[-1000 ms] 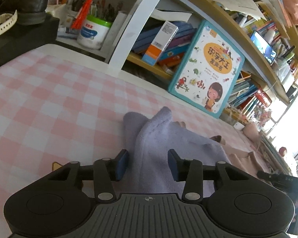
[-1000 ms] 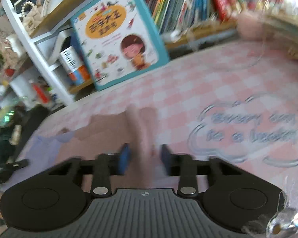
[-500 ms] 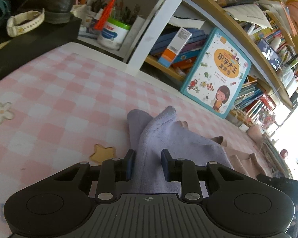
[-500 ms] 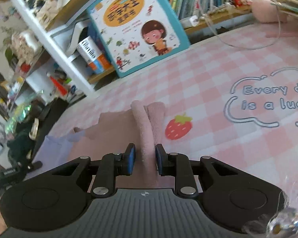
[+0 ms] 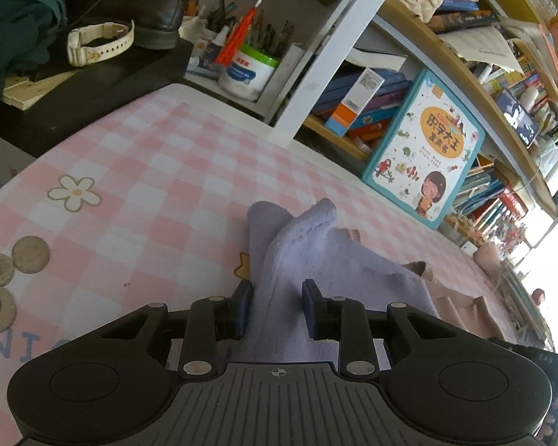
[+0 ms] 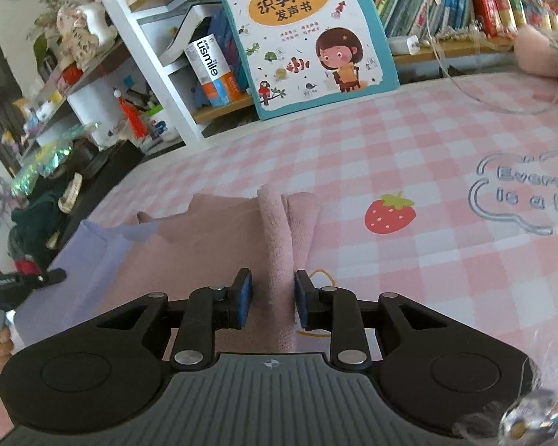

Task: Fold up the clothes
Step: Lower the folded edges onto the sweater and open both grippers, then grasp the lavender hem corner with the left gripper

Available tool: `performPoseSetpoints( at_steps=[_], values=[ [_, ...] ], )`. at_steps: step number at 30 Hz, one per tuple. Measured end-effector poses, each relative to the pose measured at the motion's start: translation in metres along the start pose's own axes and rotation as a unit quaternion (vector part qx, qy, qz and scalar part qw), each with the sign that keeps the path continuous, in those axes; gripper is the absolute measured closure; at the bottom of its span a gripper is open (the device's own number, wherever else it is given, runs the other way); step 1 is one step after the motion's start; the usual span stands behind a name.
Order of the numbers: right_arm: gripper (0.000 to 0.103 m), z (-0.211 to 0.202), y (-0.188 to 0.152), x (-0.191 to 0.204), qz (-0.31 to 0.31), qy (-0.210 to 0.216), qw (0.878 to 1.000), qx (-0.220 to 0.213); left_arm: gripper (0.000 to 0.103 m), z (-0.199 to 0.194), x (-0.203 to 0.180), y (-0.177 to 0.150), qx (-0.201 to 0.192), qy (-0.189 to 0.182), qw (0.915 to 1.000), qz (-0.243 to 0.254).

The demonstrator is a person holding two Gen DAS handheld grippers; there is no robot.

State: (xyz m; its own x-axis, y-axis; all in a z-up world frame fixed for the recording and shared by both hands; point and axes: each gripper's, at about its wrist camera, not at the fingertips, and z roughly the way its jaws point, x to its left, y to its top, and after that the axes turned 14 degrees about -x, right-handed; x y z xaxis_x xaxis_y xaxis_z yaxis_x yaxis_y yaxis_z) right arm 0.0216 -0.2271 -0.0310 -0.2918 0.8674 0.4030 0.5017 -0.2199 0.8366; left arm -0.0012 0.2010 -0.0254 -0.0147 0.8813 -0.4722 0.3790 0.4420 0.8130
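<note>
On the pink checked tablecloth (image 6: 409, 141) lies the garment (image 5: 338, 271), lilac at one end and pink at the other. Its lilac part rises as a ridge between the parted fingers of the left gripper (image 5: 277, 308), which are not pressing it. The right gripper (image 6: 272, 303) is also open around a raised pink fold. Behind stands a picture book (image 6: 308, 33) against the shelf.
</note>
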Motion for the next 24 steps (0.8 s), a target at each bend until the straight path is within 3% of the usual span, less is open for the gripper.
performPoseSetpoints(
  at_steps=[2,4,8,12,19,24],
  values=[
    [0.064,-0.003,0.001,0.005,-0.027,-0.012,1.0,-0.004,0.074,-0.003,-0.004,0.0,-0.001,0.006,0.9999,0.009],
    [0.058,-0.01,0.001,0.01,-0.051,-0.019,0.998,-0.017,0.073,-0.01,-0.01,0.001,-0.01,0.014,0.9997,0.02],
    [0.044,-0.033,0.003,0.018,-0.094,-0.027,0.994,-0.058,0.055,-0.033,-0.022,0.002,-0.048,0.026,0.9978,0.037],
    [0.036,-0.056,0.001,0.029,-0.159,-0.023,0.983,-0.087,0.038,-0.058,-0.036,-0.007,-0.063,0.038,0.996,0.052],
    [0.021,-0.076,-0.015,0.041,-0.227,0.04,0.969,-0.084,0.019,-0.1,-0.059,-0.024,-0.088,0.057,0.9915,0.077],
    [0.021,-0.074,-0.025,0.043,-0.245,0.069,0.964,-0.071,0.009,-0.123,-0.072,-0.036,-0.096,0.088,0.988,0.082]
  ],
)
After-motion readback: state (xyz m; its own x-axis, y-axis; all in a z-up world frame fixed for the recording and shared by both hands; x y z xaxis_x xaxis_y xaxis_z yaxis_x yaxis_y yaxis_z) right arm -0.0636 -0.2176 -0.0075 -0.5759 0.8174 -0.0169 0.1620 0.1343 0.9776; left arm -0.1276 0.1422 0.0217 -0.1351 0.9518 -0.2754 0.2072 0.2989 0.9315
